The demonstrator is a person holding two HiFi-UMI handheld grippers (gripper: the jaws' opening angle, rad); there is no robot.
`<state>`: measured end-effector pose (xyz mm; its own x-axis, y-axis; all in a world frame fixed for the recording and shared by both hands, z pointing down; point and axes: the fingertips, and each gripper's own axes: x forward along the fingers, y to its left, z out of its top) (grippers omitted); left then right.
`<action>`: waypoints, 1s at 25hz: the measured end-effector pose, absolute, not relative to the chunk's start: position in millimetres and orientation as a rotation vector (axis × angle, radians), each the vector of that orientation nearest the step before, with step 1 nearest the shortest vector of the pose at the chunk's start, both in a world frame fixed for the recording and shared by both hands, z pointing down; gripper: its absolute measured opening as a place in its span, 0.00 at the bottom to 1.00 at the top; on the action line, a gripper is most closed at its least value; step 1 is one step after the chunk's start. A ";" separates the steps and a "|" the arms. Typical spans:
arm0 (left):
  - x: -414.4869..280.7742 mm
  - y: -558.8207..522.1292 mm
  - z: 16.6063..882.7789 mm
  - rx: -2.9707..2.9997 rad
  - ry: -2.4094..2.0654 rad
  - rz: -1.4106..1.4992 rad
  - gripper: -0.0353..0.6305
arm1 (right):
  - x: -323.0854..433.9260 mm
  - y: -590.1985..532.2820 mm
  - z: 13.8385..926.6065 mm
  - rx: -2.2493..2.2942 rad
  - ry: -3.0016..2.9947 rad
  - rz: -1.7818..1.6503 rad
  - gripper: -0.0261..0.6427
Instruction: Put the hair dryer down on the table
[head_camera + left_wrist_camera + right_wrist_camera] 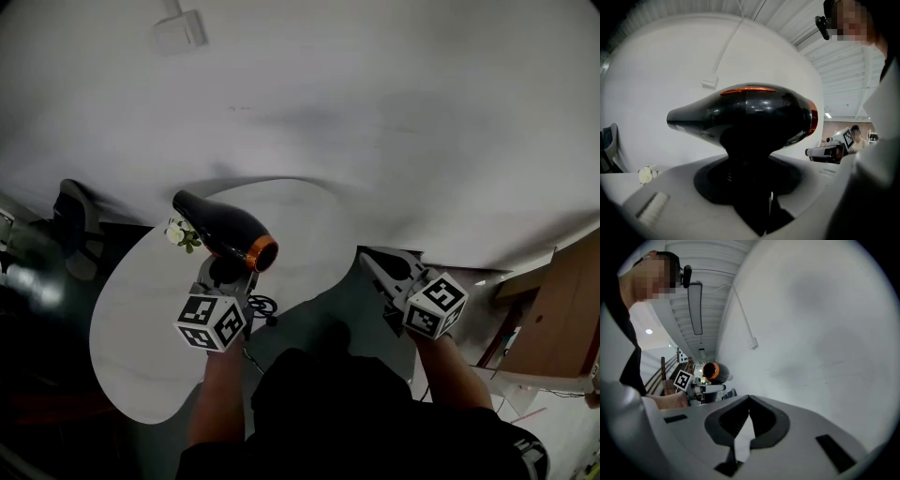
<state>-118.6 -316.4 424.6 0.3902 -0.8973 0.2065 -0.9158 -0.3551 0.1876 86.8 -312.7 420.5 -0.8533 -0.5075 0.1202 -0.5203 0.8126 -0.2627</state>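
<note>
A black hair dryer (223, 232) with an orange ring at one end is held up above the white round table (131, 328). My left gripper (228, 272) is shut on its handle, and its barrel lies level with the narrow nozzle pointing left. In the left gripper view the hair dryer (745, 112) fills the middle, its handle running down between the jaws of the left gripper (746, 164). My right gripper (378, 266) hangs to the right, off the table's edge, shut with nothing in it. The right gripper (749, 400) shows its jaw tips touching, with the hair dryer (712, 370) far off to the left.
A small white flower (180, 234) lies on the table at its far edge, just beside the dryer. A dark chair (77, 227) stands left of the table. A brown board (562, 309) leans at the right. A black cable (262, 306) trails below the left gripper.
</note>
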 end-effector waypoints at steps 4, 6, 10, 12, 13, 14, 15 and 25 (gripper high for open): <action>-113.9 -357.9 440.2 2.353 -1.544 0.123 0.32 | 79.9 -338.5 428.8 0.829 -2.941 0.504 0.06; -113.0 -376.7 452.3 2.342 -1.514 0.156 0.31 | 74.8 -347.6 431.7 0.829 -2.924 0.517 0.06; -114.3 -413.1 479.9 2.337 -1.452 0.255 0.32 | 66.1 -369.1 438.1 0.840 -2.897 0.537 0.06; -112.1 -427.6 494.8 2.337 -1.412 0.309 0.32 | 64.4 -378.5 443.5 0.859 -2.882 0.557 0.06; -110.4 -434.0 502.1 2.337 -1.390 0.337 0.32 | 63.3 -381.8 445.6 0.870 -2.881 0.579 0.06; -108.6 -440.3 509.1 2.333 -1.367 0.361 0.31 | 61.8 -384.4 447.8 0.879 -2.882 0.601 0.06; -106.9 -446.8 515.8 2.324 -1.345 0.376 0.32 | 60.2 -386.7 450.9 0.885 -2.877 0.615 0.06; -83.5 -491.9 574.1 2.157 -1.196 0.375 0.32 | 53.8 -402.4 469.4 0.937 -2.827 0.662 0.06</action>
